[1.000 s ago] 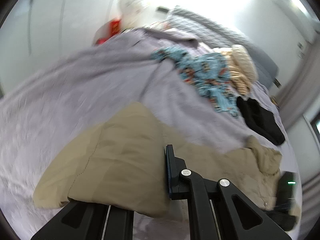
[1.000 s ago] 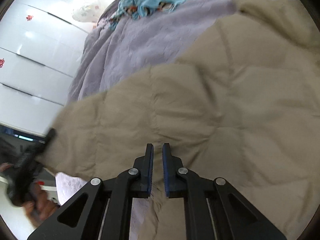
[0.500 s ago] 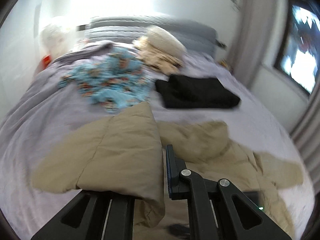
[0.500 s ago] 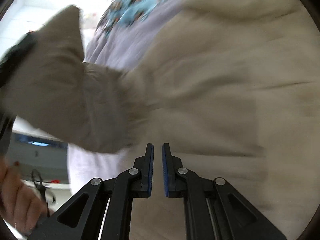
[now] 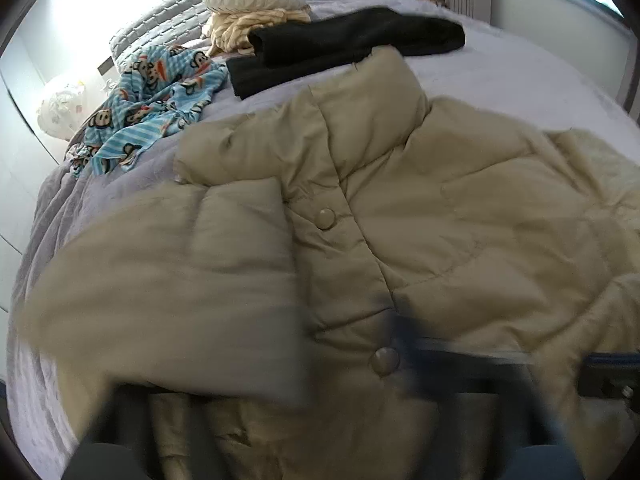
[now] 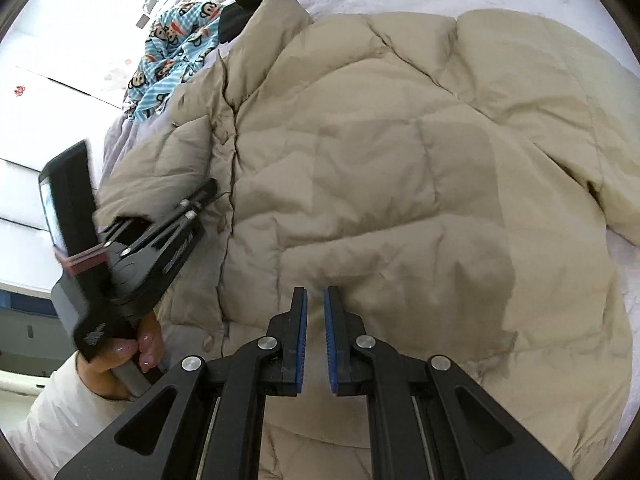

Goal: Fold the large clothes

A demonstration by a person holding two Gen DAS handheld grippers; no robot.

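Puffer jacket (image 5: 420, 208), beige, quilted in soft padded panels with matte round snap buttons down the front placket, lies spread on a lavender bedspread (image 5: 500, 76). In the left wrist view a sleeve (image 5: 168, 280) is folded across its front, blurred at the edges. The left gripper (image 5: 492, 364) shows only as dark, smeared blue-edged shapes at the bottom; its jaws have just been opening and stand wide, nothing gripped between them. Behind the jacket lie a folded black garment (image 5: 348, 40), a blue monkey-print cloth (image 5: 156, 100) in a crumpled heap, and a cream cable-knit bundle (image 5: 252, 4) against a grey quilted headboard.

In the right wrist view the jacket fills the frame, its far sleeve cut off at the right edge. The right gripper (image 6: 316, 336) hovers over the lower panel, blue-padded jaws drawn nearly together with nothing held. At left, a hand (image 6: 128, 350) in a white sleeve grasps the left gripper's handle; that gripper's fingers rest by the placket, their spread hard to judge from this angle.
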